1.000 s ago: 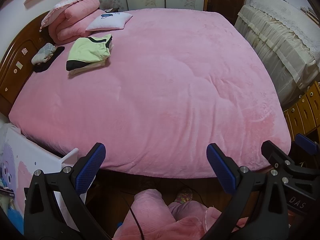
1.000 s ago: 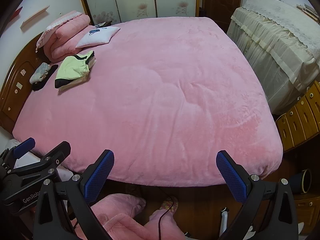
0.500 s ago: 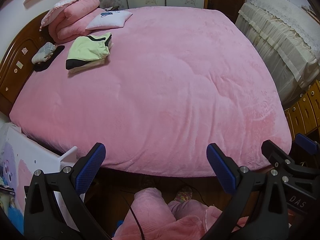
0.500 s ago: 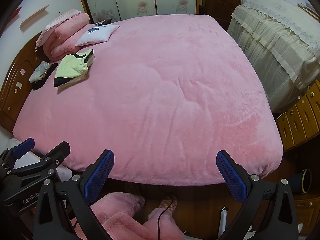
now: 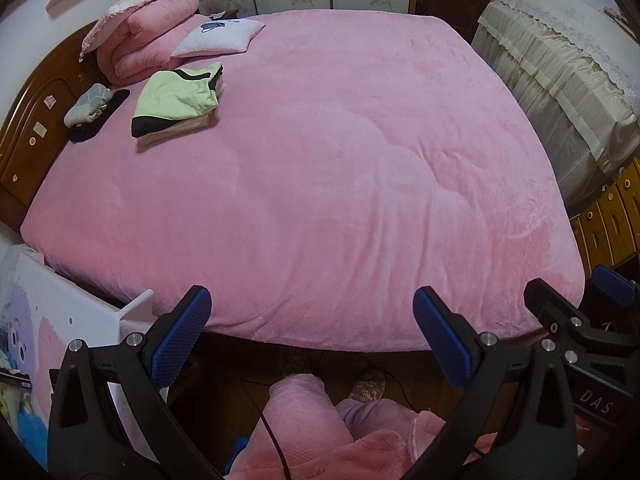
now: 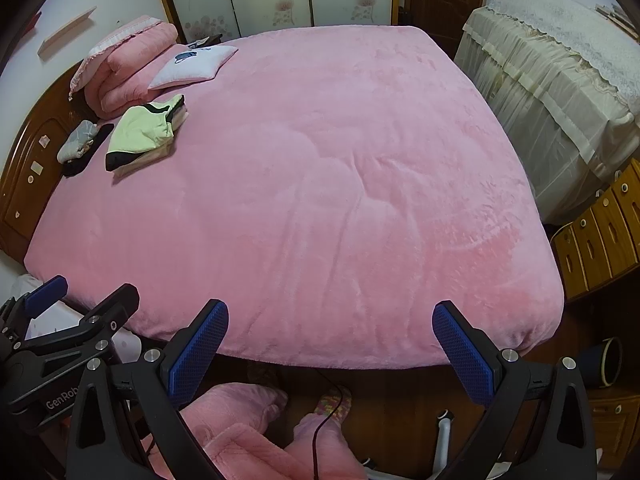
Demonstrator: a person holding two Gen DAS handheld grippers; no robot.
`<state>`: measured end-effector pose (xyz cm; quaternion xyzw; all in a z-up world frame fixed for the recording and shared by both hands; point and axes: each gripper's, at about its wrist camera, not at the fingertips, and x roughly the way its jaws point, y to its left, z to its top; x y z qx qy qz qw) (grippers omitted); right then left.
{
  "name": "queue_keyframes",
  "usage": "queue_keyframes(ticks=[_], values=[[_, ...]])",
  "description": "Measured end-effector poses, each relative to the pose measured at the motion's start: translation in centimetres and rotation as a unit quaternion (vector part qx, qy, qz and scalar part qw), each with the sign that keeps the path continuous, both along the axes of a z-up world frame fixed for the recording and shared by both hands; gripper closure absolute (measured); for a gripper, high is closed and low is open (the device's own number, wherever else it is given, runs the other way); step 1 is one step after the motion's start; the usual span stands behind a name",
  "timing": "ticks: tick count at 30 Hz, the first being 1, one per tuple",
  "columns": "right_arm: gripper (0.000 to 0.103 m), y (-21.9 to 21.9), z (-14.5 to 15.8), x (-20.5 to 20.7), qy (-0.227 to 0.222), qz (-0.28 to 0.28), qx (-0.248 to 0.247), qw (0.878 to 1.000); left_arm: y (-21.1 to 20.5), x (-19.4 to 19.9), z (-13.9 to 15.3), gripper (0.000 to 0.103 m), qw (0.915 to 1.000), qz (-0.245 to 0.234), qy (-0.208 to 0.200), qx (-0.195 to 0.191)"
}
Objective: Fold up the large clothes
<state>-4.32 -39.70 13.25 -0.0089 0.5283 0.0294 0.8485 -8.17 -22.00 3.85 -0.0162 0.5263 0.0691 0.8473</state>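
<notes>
A folded pale-green and black garment [image 5: 176, 98] [image 6: 142, 130] lies on a cream one at the far left of the pink bed [image 5: 340, 160] [image 6: 320, 184], near the headboard. A small grey bundle on a black cloth [image 5: 88, 106] [image 6: 78, 142] sits left of it. My left gripper [image 5: 312, 336] hangs open over the bed's near edge, holding nothing. My right gripper [image 6: 330, 346] is also open and empty, just off the same edge. Each gripper shows at the side of the other's view.
A folded pink quilt [image 5: 148, 40] and a white cushion [image 5: 218, 38] rest at the headboard [image 5: 36, 120]. Cream-draped furniture [image 5: 560, 80] and wooden drawers [image 6: 600, 232] stand right. A person's pink-clad legs [image 5: 304, 420] and a cable are below, on the wooden floor.
Both views have drifted slightly back from the bed, so the bed sits a little higher in frame. Both grippers stay open and empty.
</notes>
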Motion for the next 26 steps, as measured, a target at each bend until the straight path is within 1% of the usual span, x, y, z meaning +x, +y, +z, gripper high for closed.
queue_keyframes(ticks=[7, 18, 26], values=[[0.0, -0.2, -0.6, 0.1, 0.004, 0.001, 0.0, 1.0, 0.2, 0.0, -0.1, 0.003, 1.0, -0.002, 0.005, 0.002], [0.0, -1.6, -1.4, 1.4, 0.012, 0.003, -0.004, 1.0, 0.2, 0.1, -0.4, 0.003, 0.9999, -0.009, 0.014, 0.005], [0.0, -1.6, -1.5, 1.5, 0.012, 0.002, -0.006, 1.0, 0.2, 0.2, -0.5, 0.003, 0.9998, -0.009, 0.015, 0.006]])
